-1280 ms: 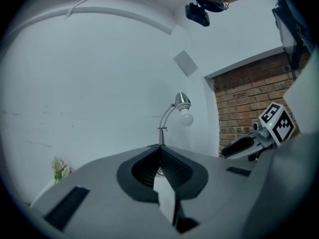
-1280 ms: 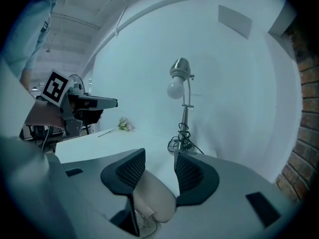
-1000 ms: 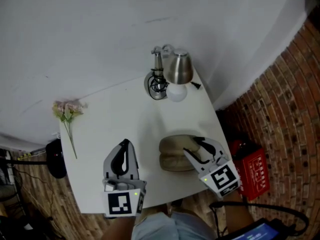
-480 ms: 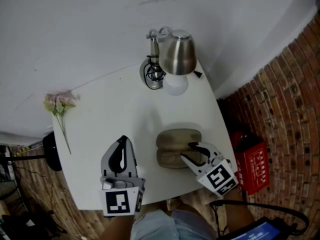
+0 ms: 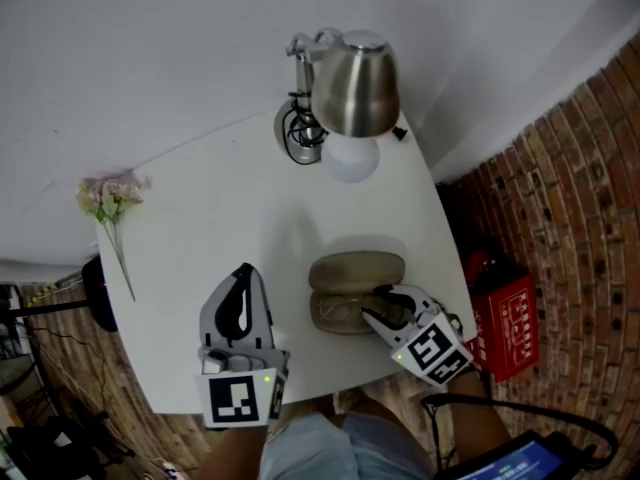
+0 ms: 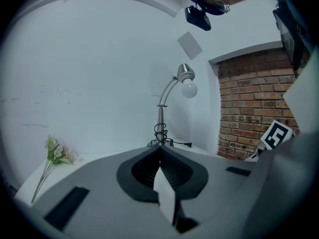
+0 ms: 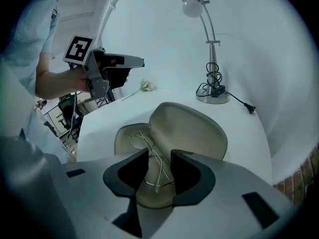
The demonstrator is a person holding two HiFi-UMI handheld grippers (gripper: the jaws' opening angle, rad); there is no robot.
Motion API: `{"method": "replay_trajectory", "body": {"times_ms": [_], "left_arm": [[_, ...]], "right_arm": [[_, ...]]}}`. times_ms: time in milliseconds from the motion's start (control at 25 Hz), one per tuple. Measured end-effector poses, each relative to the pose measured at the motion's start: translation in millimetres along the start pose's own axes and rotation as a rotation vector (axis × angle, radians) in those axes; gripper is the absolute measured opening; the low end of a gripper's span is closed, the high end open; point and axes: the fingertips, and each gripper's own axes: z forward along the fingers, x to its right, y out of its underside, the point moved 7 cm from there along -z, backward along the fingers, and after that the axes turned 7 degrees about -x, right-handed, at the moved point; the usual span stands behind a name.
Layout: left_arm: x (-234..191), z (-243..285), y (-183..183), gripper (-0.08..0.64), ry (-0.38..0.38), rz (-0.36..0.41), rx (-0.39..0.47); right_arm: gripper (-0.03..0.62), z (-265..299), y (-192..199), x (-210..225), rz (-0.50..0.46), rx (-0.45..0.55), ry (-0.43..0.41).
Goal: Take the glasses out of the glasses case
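1. The right gripper [image 7: 159, 156] points down into the open glasses case [image 7: 187, 128]. Its jaws are partly apart and have just been closing, with the thin wire glasses [image 7: 148, 148] between them but not yet pinched
2. The left gripper [image 6: 160, 151] has its jaws together on nothing, over the near left of the white table [image 5: 220, 208], well apart from the case
3. The case lies at the table's near right, lid tipped back on the far side, with the glasses in its near half
4. A silver desk lamp [image 5: 358, 98] stands at the far edge, and a sprig of flowers [image 5: 110, 203] lies at the left edge
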Motion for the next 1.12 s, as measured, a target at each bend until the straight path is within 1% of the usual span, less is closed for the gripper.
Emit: {"method": "replay_trajectory", "body": {"times_ms": [200, 320, 520, 600, 760, 920, 1040, 1120], "left_arm": [[1.6, 2.3, -2.2, 0.006, 0.000, 0.001, 0.010], [2.1, 2.1, -0.8, 0.006, -0.001, -0.005, 0.004], [0.4, -1.7, 5.6, 0.006, -0.007, -0.015, -0.015], [0.1, -1.4, 4.0, 0.006, -0.008, -0.013, -0.011], [-0.9, -3.9, 6.2, 0.006, -0.011, -0.017, -0.014], [-2.8, -6.3, 5.0, 0.006, -0.017, -0.017, -0.013], [-3.2, -5.4, -3.6, 0.006, -0.018, -0.006, 0.014], [-3.7, -6.5, -4.1, 0.006, -0.020, -0.004, 0.015]], "right_arm": [[0.126, 3.5, 5.1, -1.5, -0.037, -0.049, 0.001], [0.120, 5.2, 5.2, -2.4, -0.075, -0.085, 0.005], [0.097, 7.7, 4.0, -5.0, -0.109, -0.129, -0.008], [0.090, 8.0, 3.1, -4.7, -0.117, -0.144, -0.007], [0.081, 8.3, 2.6, -5.6, -0.125, -0.160, -0.014], [0.053, 8.4, 2.6, -8.1, -0.137, -0.171, -0.019], [0.044, 9.2, 2.5, -8.4, -0.142, -0.178, -0.029], [0.043, 9.0, 2.5, -8.6, -0.146, -0.178, -0.030]]}}
